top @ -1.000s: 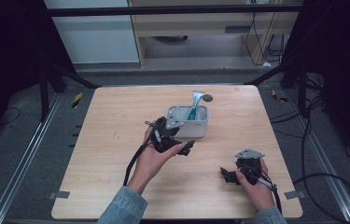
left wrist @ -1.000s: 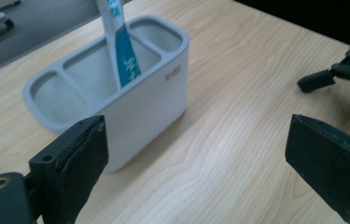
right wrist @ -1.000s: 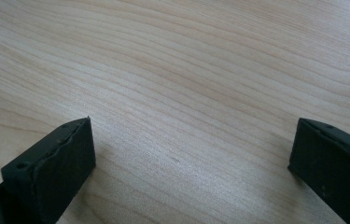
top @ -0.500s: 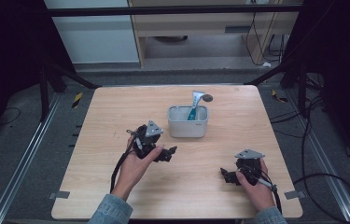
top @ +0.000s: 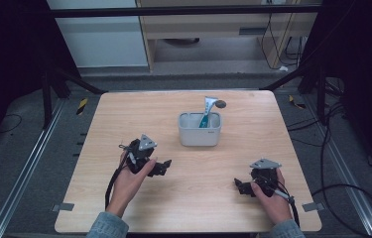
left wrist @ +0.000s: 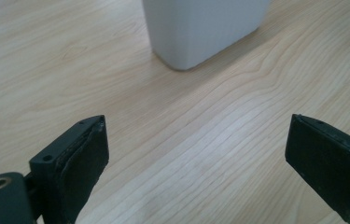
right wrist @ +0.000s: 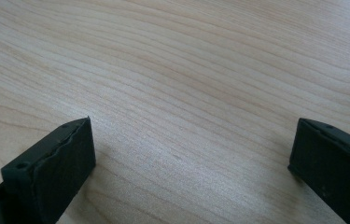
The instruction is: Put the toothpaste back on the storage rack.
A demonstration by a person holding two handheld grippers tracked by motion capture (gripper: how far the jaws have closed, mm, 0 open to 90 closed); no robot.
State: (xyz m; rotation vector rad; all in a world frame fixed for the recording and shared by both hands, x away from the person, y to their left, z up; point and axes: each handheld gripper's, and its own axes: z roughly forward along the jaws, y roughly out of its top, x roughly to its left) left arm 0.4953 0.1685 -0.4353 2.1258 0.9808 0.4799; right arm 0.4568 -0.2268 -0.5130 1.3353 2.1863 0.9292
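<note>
Two grippers rest wide open on the wooden table (top: 188, 198), holding nothing: the left gripper (top: 161, 168) near the white tub (top: 199, 135), the right gripper (top: 240, 187) farther from it.

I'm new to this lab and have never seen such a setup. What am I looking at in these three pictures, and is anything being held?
A person sits at a light wooden table, holding a black two-jaw hand tool in each hand: the left tool and the right tool. The high view looks down from above. The other two pictures come from cameras riding on each tool, looking along its jaws. Both tools are open and hold nothing. On the table stands a white plastic tub with a teal-handled utensil leaning inside; the left gripper view shows the tub's corner.
</note>
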